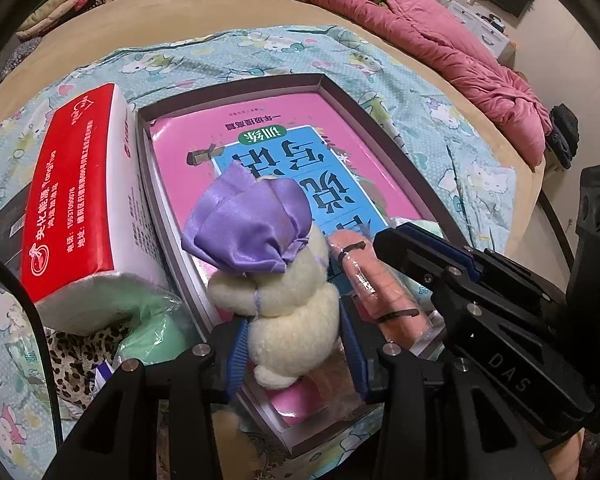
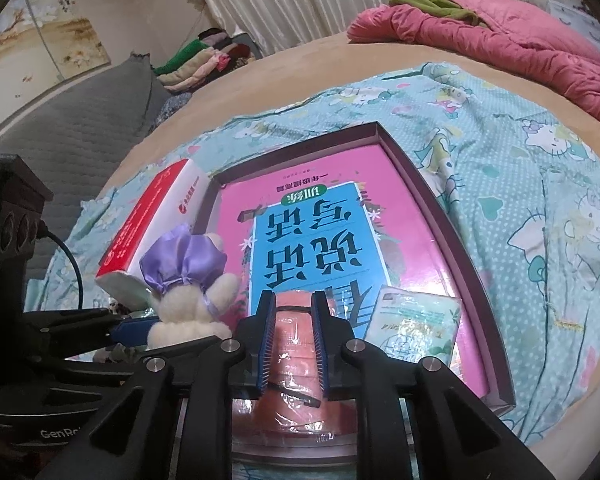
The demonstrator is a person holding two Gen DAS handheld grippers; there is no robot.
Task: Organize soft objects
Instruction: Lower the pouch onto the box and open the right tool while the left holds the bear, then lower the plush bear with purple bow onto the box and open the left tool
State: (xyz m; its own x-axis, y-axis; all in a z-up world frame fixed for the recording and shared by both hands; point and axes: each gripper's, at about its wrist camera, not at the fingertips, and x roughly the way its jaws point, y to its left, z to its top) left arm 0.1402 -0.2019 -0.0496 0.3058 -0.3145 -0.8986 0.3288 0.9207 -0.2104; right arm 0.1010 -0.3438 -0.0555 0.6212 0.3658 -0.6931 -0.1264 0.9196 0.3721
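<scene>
A cream plush toy (image 1: 288,312) with a purple satin bonnet stands at the near left of a shallow box (image 1: 236,90), on the pink and blue book (image 1: 260,140) lying inside it. My left gripper (image 1: 294,340) is shut on the plush's body. Beside it on the right lies a salmon-pink pack (image 1: 376,280) wrapped in clear film with black bands. My right gripper (image 2: 293,320) is shut on that pack (image 2: 296,344), its blue pads against both sides. The right wrist view shows the plush (image 2: 188,312) to the left and a small mint tissue packet (image 2: 416,328) to the right.
A red and white tissue brick (image 1: 80,192) leans on the box's left wall. Below it lie a mint green bag (image 1: 152,336) and a leopard-print cloth (image 1: 80,360). The box sits on a blue cartoon-print sheet (image 2: 520,184). A pink quilt (image 2: 500,28) is heaped far right.
</scene>
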